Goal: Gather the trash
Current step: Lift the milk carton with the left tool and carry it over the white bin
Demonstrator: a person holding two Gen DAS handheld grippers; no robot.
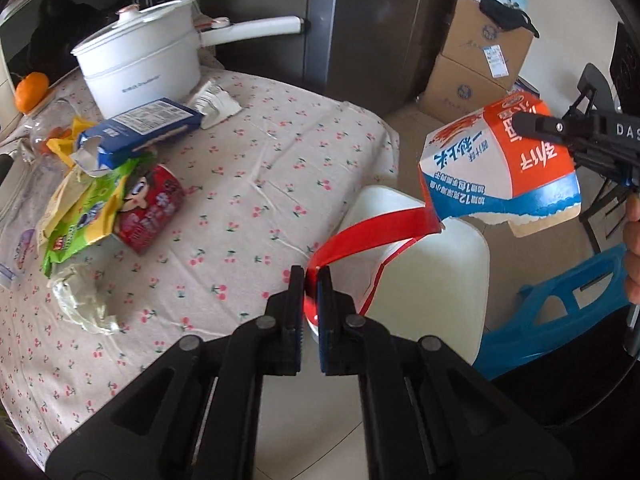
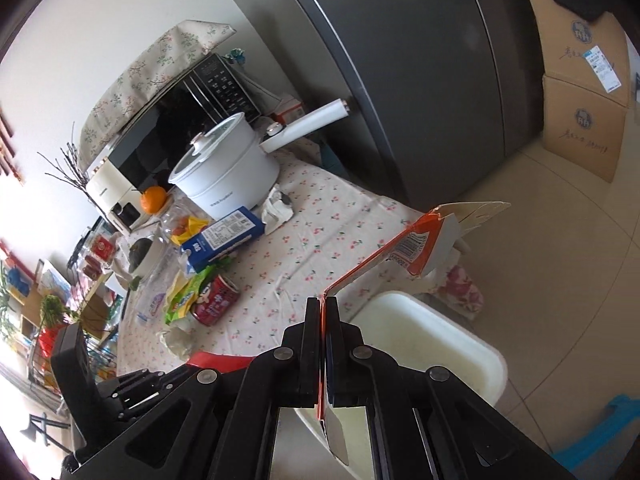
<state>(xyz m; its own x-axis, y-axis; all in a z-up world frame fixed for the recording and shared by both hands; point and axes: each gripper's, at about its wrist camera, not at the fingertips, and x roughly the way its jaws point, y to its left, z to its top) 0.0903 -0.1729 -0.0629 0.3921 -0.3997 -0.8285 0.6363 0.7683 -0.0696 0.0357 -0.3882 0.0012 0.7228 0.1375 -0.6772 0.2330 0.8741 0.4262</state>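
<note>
While carton hangs above, white bin interior unseen.

The right gripper runs off the left wrist view's right edge, where only part of a hand shows. The red strip vanishes between the left gripper's fingers. The bin is partly covered by the carton, and its inside cannot be seen. The can lies half under a green wrapper. The pot's small print is unreadable.
</note>
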